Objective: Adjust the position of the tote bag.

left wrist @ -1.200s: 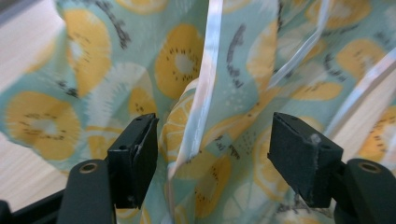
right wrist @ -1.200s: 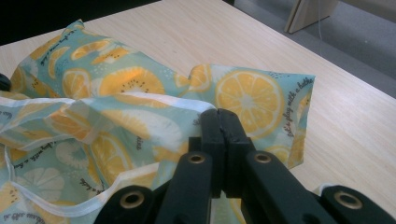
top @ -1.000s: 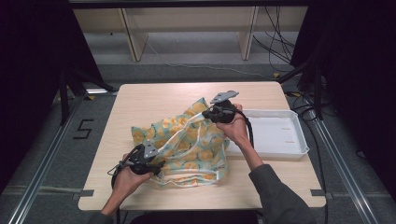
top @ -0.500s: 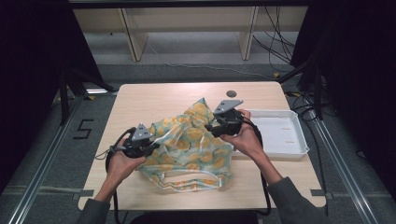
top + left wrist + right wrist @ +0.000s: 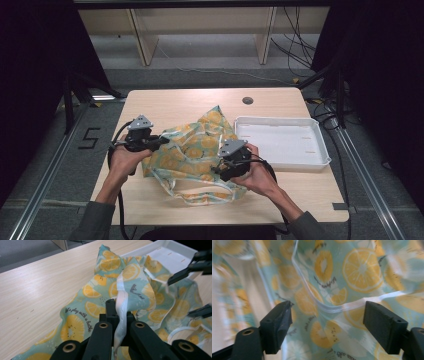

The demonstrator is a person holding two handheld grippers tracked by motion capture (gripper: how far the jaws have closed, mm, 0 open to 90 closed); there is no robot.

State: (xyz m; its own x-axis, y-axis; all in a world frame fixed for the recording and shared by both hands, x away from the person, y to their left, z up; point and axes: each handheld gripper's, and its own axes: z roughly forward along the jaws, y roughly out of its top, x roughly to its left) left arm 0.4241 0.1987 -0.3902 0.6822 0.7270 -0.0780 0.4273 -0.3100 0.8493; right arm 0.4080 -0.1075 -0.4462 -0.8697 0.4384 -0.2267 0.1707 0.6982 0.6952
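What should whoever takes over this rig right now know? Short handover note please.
Left gripper: shut on the white trim strip of the mint-green lemon-print fabric bag, lifting that edge.
Right gripper: fingers have just been opening; they stand wide, bag fabric in front, nothing pinched.
Bag: crumpled mid-table on the light wooden table, beside the empty white plastic tray.
Done: left grip taken.
Left: likely a fresh right grip, then straightening the bag.

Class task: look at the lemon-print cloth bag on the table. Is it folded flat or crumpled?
Crumpled. The bag lies bunched in loose peaks and creases, one corner standing up, its white straps sprawled toward the table's near edge.
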